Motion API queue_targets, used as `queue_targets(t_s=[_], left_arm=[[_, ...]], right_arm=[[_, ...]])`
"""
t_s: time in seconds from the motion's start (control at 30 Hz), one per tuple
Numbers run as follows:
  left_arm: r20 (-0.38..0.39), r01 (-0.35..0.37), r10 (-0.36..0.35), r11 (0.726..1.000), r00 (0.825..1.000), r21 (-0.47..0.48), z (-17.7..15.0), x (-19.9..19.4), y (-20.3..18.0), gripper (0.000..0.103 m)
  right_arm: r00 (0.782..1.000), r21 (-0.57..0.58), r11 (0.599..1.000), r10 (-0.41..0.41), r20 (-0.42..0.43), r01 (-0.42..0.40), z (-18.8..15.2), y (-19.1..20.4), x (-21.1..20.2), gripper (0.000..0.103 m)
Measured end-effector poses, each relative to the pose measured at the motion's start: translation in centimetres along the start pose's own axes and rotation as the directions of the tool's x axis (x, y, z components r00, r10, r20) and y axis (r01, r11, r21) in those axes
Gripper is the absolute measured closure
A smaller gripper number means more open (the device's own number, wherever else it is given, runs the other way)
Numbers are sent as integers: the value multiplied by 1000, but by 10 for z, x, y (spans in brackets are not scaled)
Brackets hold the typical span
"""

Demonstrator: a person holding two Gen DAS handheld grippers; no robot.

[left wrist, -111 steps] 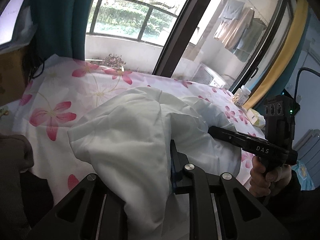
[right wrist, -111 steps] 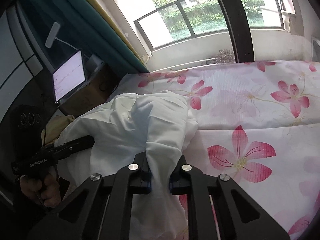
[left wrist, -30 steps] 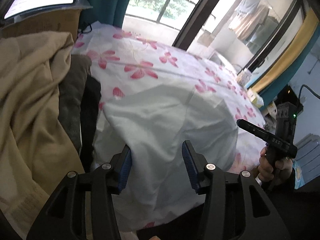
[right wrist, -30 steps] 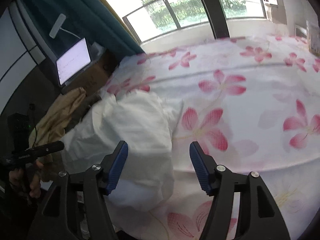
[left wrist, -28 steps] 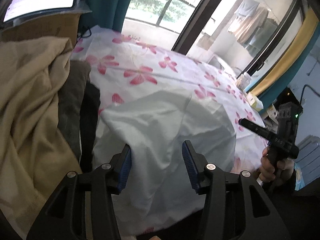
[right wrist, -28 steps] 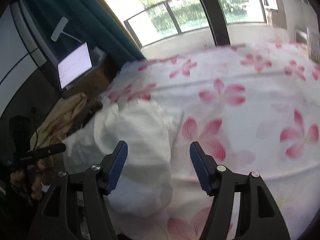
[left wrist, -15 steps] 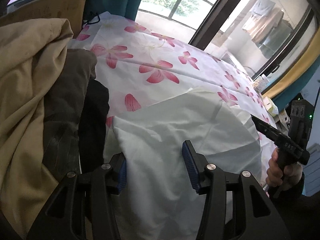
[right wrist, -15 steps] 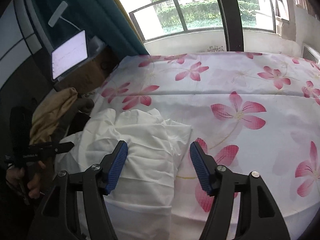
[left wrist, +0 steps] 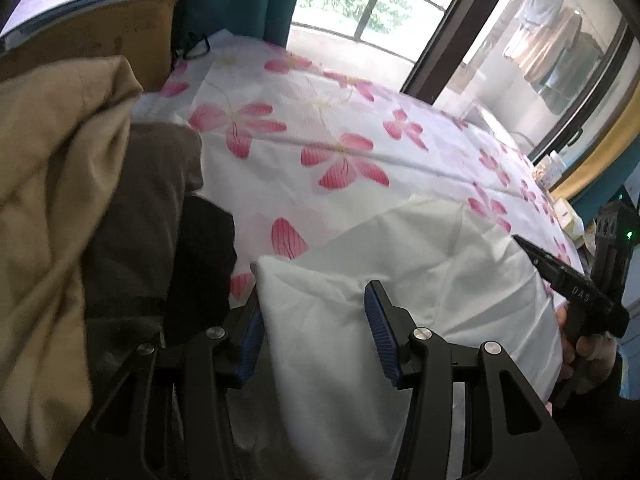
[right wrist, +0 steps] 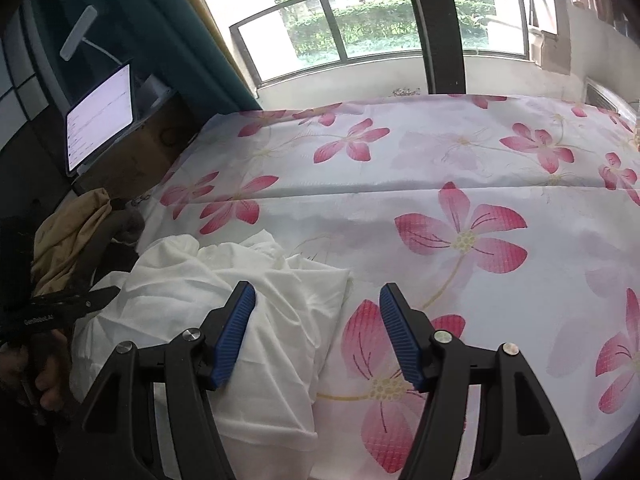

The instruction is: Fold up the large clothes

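Note:
A crumpled white garment (left wrist: 420, 264) lies on the flowered bed sheet (left wrist: 328, 128) near the bed's front edge. My left gripper (left wrist: 314, 320) hangs open just above its near left corner, and the blue pads (left wrist: 380, 328) stand on either side of that corner without pressing it. In the right wrist view the same garment (right wrist: 240, 280) lies bunched at lower left. My right gripper (right wrist: 318, 320) is open over its right edge, with its left pad above white cloth and its right pad above the sheet (right wrist: 460, 168). Each gripper shows in the other's view, held in a hand.
A heap of beige, brown and black clothes (left wrist: 72, 200) lies left of the garment. A cardboard box (right wrist: 152, 152) with a lit tablet (right wrist: 100, 116) stands at the bed's far left corner. Large windows (right wrist: 360, 20) run behind the bed, and small bottles (left wrist: 552, 168) sit at its far right.
Both grippers held the garment earlier and now stand open with it lying on the bed. Over the last second both have sunk closer to the garment's near corners.

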State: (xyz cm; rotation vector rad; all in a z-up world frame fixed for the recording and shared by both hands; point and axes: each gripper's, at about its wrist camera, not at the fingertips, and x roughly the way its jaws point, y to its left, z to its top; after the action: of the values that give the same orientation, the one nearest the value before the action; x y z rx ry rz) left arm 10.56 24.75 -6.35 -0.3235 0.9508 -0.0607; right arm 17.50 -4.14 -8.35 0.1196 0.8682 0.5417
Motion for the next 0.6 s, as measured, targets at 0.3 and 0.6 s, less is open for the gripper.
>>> queue_targets(t_s=[0.3, 0.6], left_arm=[[137, 1, -9, 998, 991, 57, 3, -43, -27, 50], [153, 10, -20, 998, 988, 65, -11, -56, -51, 50]], right_arm=[[999, 28, 999, -29, 37, 28, 3, -3, -21, 38], [997, 24, 999, -34, 64, 32, -5, -4, -47, 33]])
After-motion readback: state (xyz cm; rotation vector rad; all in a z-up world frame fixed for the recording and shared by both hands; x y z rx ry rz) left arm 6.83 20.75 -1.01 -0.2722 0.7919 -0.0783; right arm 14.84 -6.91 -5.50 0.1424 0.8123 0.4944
